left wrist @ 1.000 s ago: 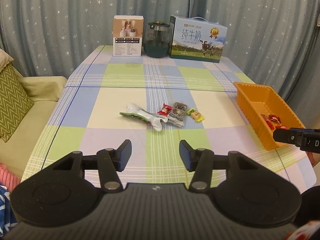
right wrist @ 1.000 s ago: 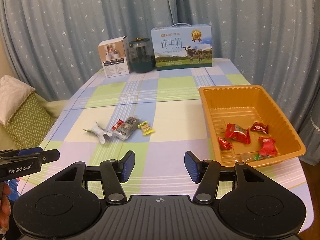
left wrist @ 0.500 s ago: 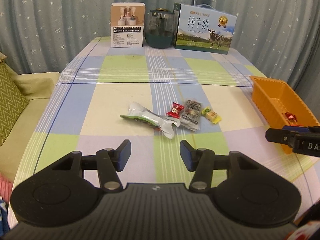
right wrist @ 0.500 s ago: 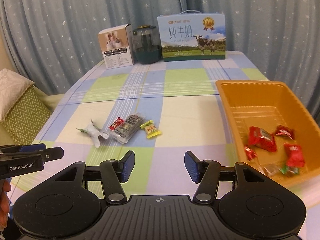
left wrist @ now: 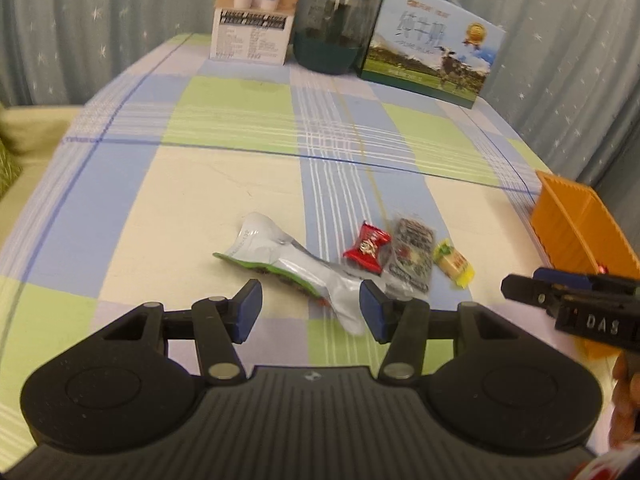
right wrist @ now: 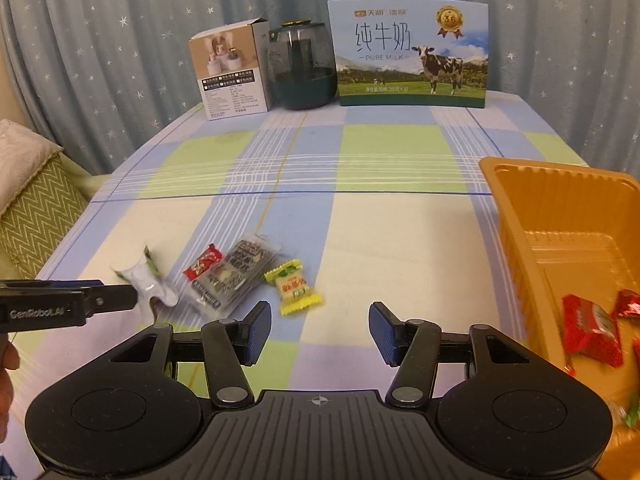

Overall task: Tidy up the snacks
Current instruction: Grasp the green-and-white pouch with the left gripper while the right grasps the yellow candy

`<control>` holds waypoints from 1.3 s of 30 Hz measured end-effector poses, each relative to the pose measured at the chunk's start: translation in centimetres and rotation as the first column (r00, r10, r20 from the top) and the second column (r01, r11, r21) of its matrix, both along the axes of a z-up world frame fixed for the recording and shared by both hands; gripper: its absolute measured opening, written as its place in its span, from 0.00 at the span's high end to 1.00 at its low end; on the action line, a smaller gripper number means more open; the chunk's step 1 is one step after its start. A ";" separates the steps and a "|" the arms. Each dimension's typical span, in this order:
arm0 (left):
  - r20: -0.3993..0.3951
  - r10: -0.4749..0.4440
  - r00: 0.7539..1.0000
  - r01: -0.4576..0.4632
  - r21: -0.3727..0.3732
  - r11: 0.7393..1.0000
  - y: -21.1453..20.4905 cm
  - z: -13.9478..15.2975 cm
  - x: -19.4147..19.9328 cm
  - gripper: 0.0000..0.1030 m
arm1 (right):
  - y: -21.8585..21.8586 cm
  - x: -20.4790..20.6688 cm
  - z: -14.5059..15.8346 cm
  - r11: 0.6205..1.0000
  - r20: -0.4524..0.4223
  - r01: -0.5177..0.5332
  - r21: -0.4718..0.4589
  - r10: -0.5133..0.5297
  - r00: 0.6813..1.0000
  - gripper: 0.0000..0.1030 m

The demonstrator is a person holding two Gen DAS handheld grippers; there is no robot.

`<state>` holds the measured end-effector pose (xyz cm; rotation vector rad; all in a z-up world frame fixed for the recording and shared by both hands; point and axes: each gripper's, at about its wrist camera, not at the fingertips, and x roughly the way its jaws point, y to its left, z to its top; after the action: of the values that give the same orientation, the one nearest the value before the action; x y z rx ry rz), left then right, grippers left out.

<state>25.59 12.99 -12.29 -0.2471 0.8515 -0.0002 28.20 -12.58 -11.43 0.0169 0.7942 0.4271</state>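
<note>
Snacks in a loose row on the checked tablecloth (left wrist: 224, 200): the crumpled silver-and-green foil pouch (left wrist: 288, 264) lies just ahead of the left gripper (left wrist: 310, 312), jaws spread wide and empty. Beside the pouch, toward the orange plastic tray (right wrist: 532, 216), lie a red wrapped candy (left wrist: 367, 246), a clear dark-printed packet (left wrist: 412, 254) and a yellow wrapped candy (right wrist: 293, 286). The right gripper (right wrist: 320, 334) is likewise parted and empty beside the tray, which holds red wrapped candies (right wrist: 592, 330).

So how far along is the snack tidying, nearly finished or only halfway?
About halfway, I'd guess. Done: several red-wrapped snacks already lie in the orange tray. In hand: nothing; the left gripper and right gripper are both open, the left one close to the silver-green packet. Left on the table: that packet, a red candy, a dark packet and a yellow candy.
</note>
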 end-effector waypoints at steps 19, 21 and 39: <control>-0.025 -0.032 0.999 0.033 0.038 0.999 -0.4 -2.0 4.2 0.73 | 1.2 2.9 -1.8 1.000 -0.020 -0.016 -0.012 0.016 1.000 0.46; -0.031 -0.050 0.998 0.051 0.051 0.997 -0.3 -1.9 4.1 0.76 | 1.3 3.0 -1.8 1.000 -0.017 -0.018 -0.016 0.018 1.000 0.46; -0.021 -0.106 0.994 0.108 0.193 0.975 -1.1 -2.1 3.9 0.78 | 3.5 4.4 -3.4 0.990 0.003 -0.121 -0.067 0.121 0.993 0.66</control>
<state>29.52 11.91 -14.37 -0.0180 0.8678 -0.0171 32.61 -9.04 -14.82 -0.0952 0.8045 0.5149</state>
